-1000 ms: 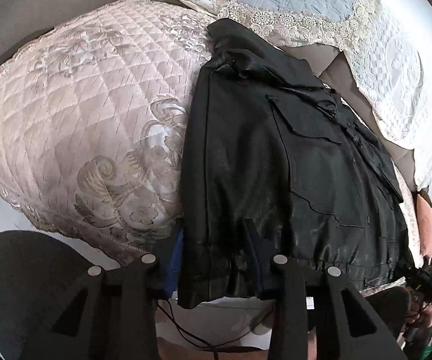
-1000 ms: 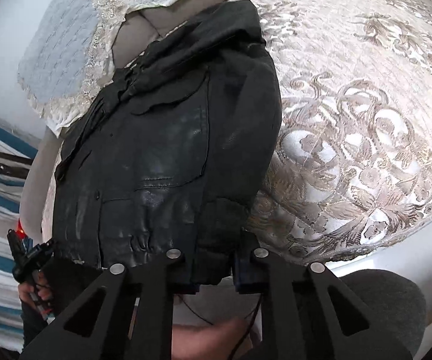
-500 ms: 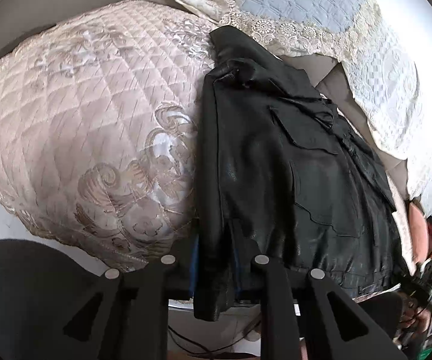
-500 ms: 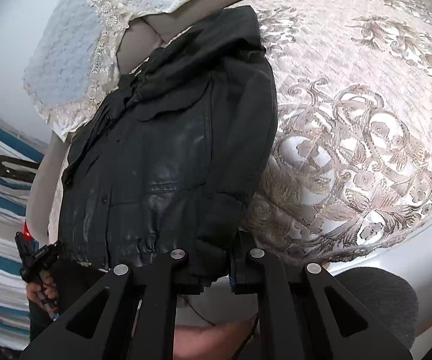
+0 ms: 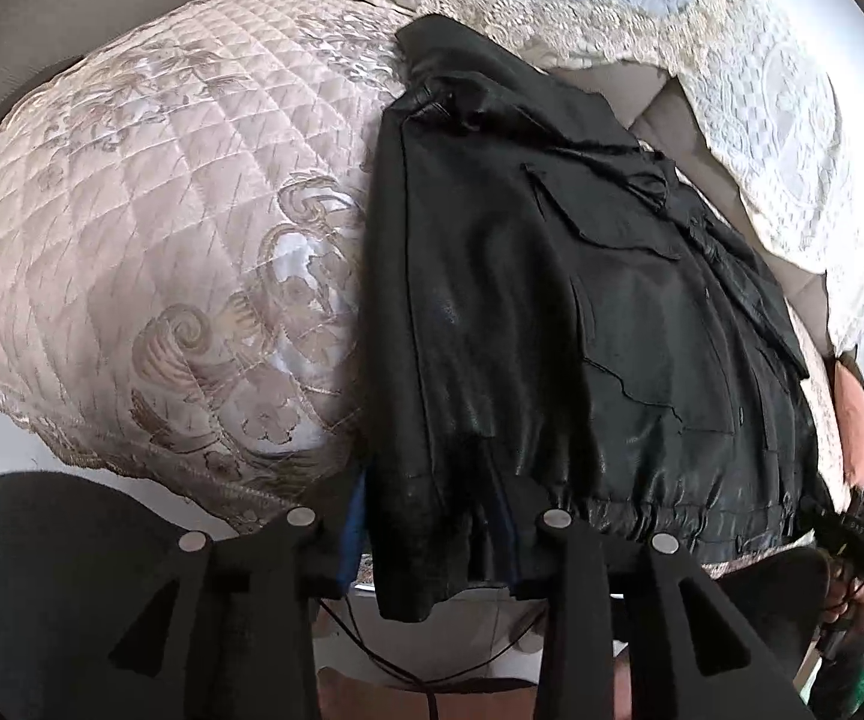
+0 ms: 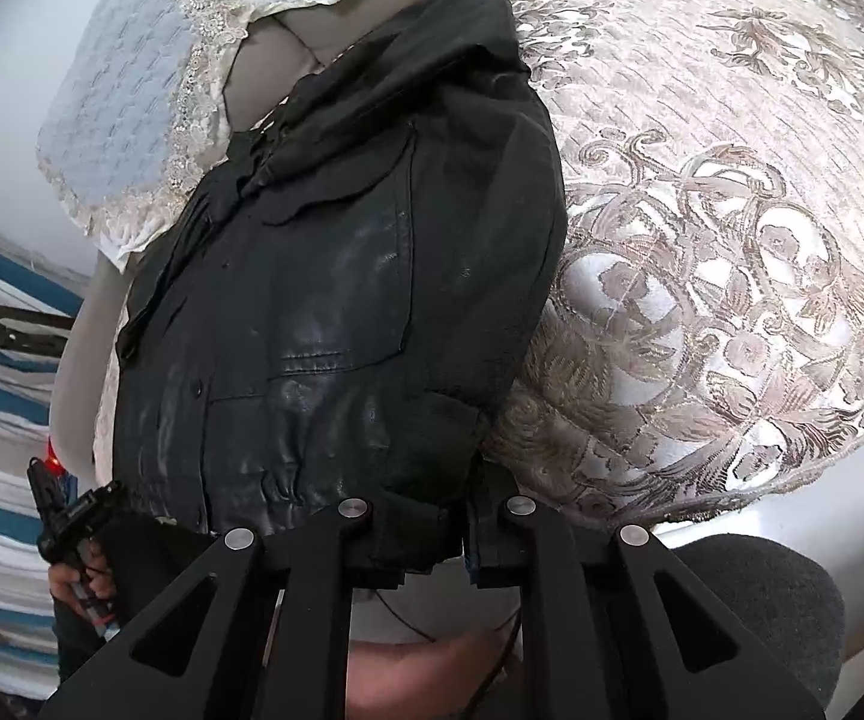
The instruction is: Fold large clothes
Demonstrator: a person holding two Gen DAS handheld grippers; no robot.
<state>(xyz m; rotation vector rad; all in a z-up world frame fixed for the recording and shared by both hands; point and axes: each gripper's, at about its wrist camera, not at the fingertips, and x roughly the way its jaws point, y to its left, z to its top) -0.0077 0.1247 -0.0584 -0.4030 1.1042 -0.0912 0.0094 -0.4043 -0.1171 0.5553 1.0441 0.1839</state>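
Both claws working the jacket's near hem, jacket lying on the quilted bed.

Left gripper (image 5: 432,546) is easing apart, hem corner hanging between its jaws; right gripper (image 6: 432,534) is pinching the opposite corner. Black leather jacket (image 5: 552,300) on the bedspread (image 5: 162,240) is looking heavy, slick, stiffish — elastic hem gives surest hold.

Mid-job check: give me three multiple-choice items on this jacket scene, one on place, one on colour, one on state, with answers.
1. Where does the jacket lie? A on the quilted cover; B on the floor; C on a hanger.
2. What colour is the jacket? A red; B black; C white.
3. What sits between the right claw's jaws? A nothing; B a lace pillow; C the jacket's hem.

Answers: 1 A, the jacket is spread on the beige quilting. 2 B, it is glossy black all over. 3 C, dark hem fabric fills the narrow gap.
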